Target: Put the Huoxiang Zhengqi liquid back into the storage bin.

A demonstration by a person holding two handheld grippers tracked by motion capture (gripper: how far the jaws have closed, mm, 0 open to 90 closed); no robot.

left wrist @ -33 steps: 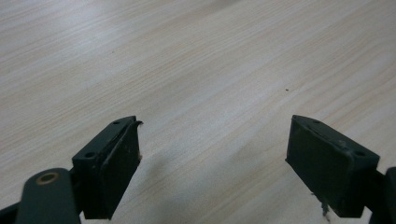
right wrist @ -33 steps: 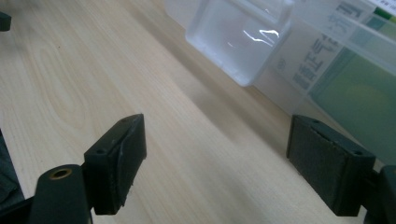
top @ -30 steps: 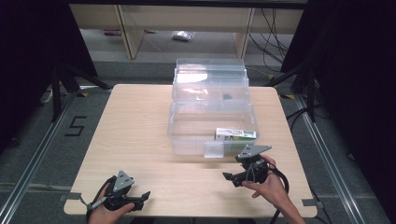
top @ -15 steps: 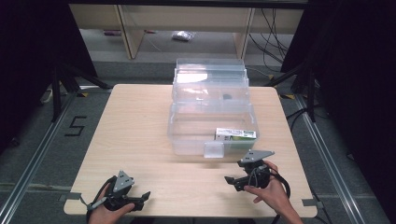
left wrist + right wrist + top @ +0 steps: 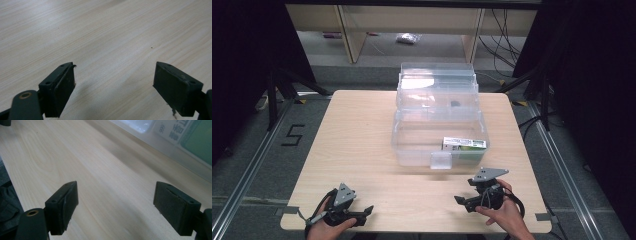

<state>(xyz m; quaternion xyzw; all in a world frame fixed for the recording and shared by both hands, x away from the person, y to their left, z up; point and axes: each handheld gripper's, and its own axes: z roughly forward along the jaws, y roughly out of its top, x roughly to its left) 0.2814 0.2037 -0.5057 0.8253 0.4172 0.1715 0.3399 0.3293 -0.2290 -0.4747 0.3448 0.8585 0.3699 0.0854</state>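
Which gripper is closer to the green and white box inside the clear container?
Right. The right gripper sits just in front of the green and white box, slightly to its right side; the left gripper rests at the table's near-left edge, far off.

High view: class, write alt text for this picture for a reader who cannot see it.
A person's two hands rest open grippers, the left gripper and the right gripper, on the near edge of a light wooden table. Beyond them stands a clear plastic storage box with a small green and white carton inside.
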